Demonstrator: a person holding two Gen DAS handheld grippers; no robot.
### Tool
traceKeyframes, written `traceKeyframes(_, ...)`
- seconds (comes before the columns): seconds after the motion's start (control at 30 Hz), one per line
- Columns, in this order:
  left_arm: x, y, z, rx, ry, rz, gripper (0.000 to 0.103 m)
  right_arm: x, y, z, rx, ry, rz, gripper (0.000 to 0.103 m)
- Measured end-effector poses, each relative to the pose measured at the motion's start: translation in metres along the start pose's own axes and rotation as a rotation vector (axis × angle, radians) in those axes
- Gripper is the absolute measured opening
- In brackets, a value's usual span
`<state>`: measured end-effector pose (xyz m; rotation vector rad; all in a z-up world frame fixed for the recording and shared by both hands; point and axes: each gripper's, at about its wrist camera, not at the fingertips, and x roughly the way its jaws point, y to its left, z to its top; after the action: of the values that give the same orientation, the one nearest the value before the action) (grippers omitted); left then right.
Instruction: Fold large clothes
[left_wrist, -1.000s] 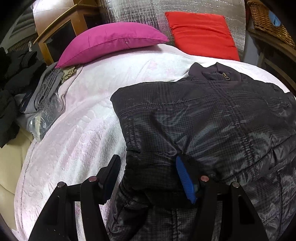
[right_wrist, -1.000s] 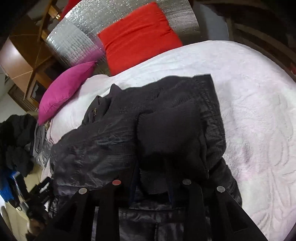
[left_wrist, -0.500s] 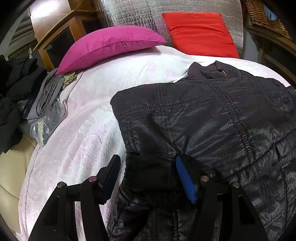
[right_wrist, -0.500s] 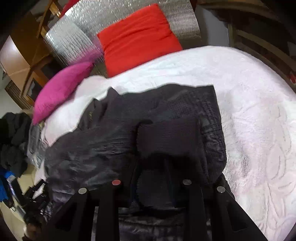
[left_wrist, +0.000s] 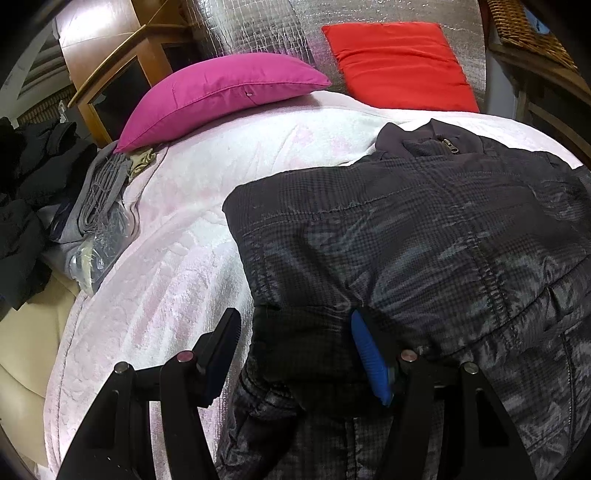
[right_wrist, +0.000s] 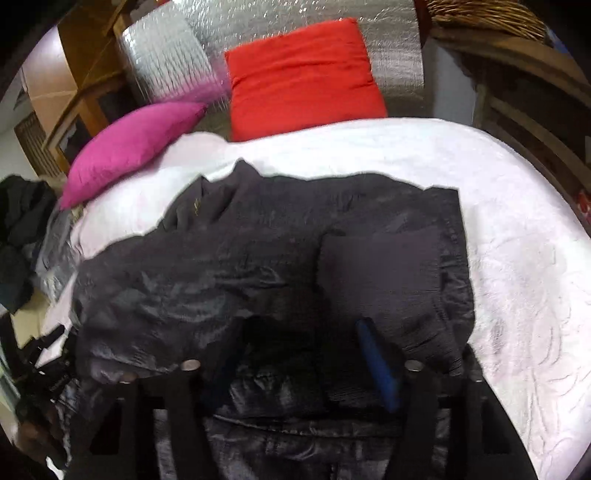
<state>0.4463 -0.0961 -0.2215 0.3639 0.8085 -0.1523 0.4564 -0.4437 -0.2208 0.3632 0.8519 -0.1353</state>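
Note:
A dark checked padded jacket (left_wrist: 424, 251) lies on a white-pink bedspread (left_wrist: 177, 240), collar and zip toward the far pillows. My left gripper (left_wrist: 295, 343) is open, its jaws wide apart over the jacket's dark knit cuff (left_wrist: 303, 339) at the near left edge. In the right wrist view the jacket (right_wrist: 229, 266) has a sleeve with a knit cuff (right_wrist: 380, 273) folded onto its right side. My right gripper (right_wrist: 295, 354) is open over the jacket's near hem; its left finger is mostly hidden by fabric.
A magenta pillow (left_wrist: 221, 92) and a red pillow (left_wrist: 399, 62) lean on a silver headboard at the far end. Folded grey clothes (left_wrist: 99, 195) and dark clothes (left_wrist: 22, 206) lie off the bed's left side. Bare bedspread (right_wrist: 524, 277) lies right of the jacket. Wooden furniture stands on both sides.
The right gripper has opened from a closed hold on the jacket and its view has swung slightly. The left gripper has stayed open, edging a little forward.

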Motion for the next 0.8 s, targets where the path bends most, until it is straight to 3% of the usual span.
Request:
traceKeyframes(0.17,-0.022,-0.001,0.01,-0.035,-0.079,-0.057,0.064,-0.011,0.005,0.0,-0.037,-0.035,0.036,0.062)
traceKeyframes(0.23,-0.028,-0.009,0.012,-0.014,-0.109,-0.08,0.075,0.006,0.01,-0.005,-0.054,0.026,0.03,0.062)
traceKeyframes(0.27,-0.026,-0.013,0.011,0.002,-0.107,-0.085,0.077,0.019,0.01,-0.011,-0.067,0.064,0.01,0.063)
traceKeyframes(0.37,-0.006,-0.028,0.004,0.059,-0.045,-0.061,0.077,0.02,0.017,-0.017,-0.12,0.049,-0.031,0.062)
traceKeyframes(0.5,-0.004,-0.018,0.007,0.017,-0.015,-0.1,0.077,-0.005,0.015,-0.011,-0.07,0.004,0.013,0.062)
traceKeyframes(0.6,-0.015,-0.01,0.011,-0.018,-0.039,-0.13,0.077,-0.016,0.02,-0.01,-0.084,-0.033,0.028,0.062)
traceKeyframes(0.7,-0.025,-0.016,0.011,-0.006,-0.076,-0.148,0.077,-0.006,0.028,-0.014,-0.101,0.014,0.059,0.058)
traceKeyframes(0.8,-0.011,-0.032,0.005,0.067,-0.033,-0.122,0.077,0.012,0.035,-0.024,-0.156,0.052,0.016,0.056)
